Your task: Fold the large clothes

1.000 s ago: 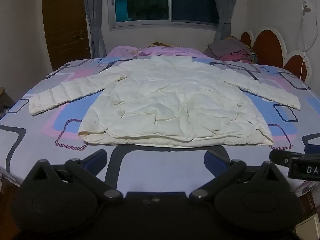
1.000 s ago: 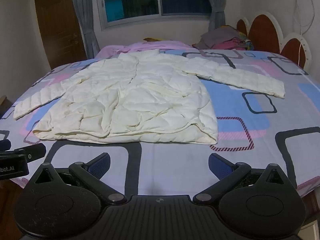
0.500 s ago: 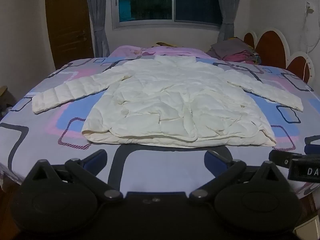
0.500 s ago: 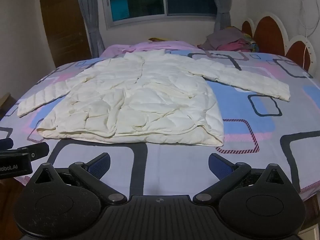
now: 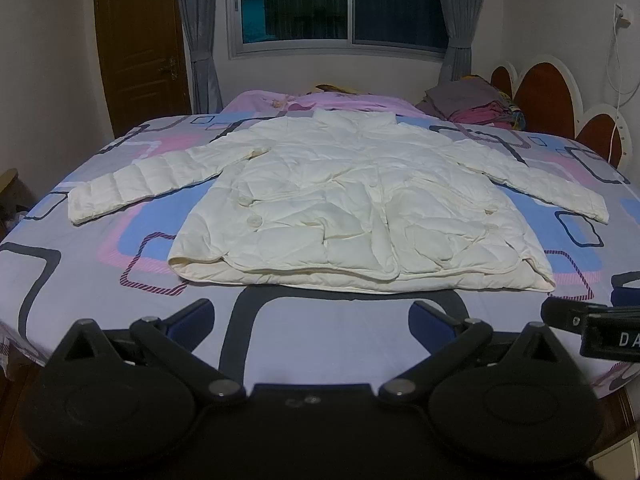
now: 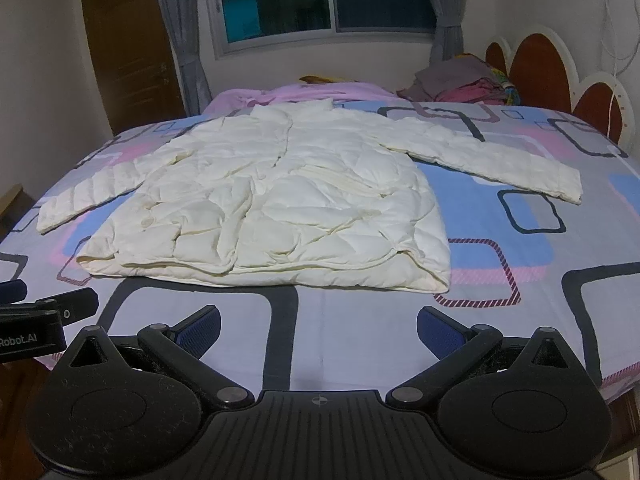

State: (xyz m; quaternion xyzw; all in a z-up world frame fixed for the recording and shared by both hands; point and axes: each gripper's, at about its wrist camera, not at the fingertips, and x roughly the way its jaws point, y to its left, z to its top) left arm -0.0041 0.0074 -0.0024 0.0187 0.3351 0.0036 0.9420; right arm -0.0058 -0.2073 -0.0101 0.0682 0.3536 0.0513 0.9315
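Observation:
A cream quilted puffer jacket [image 5: 352, 208] [image 6: 280, 204] lies flat on the bed, front up, hem toward me, both sleeves spread out to the sides. My left gripper [image 5: 314, 320] hovers open over the near bed edge, short of the hem, with nothing between its blue-padded fingers. My right gripper [image 6: 318, 330] is likewise open and empty, near the hem's right half. Each gripper's side shows in the other's view: the right one [image 5: 592, 328] at the right edge, the left one [image 6: 36, 320] at the left edge.
The bed [image 5: 100, 264] has a grey sheet with pink and blue squares. A pink blanket [image 5: 320, 100] and a pile of folded clothes [image 5: 472, 104] sit at the far end. A scalloped headboard [image 5: 560, 100] is on the right, a wooden door [image 5: 140, 40] and window behind.
Both grippers have drawn slightly up and back, so more of the wall and window shows. The jacket has not moved and both grippers stay open.

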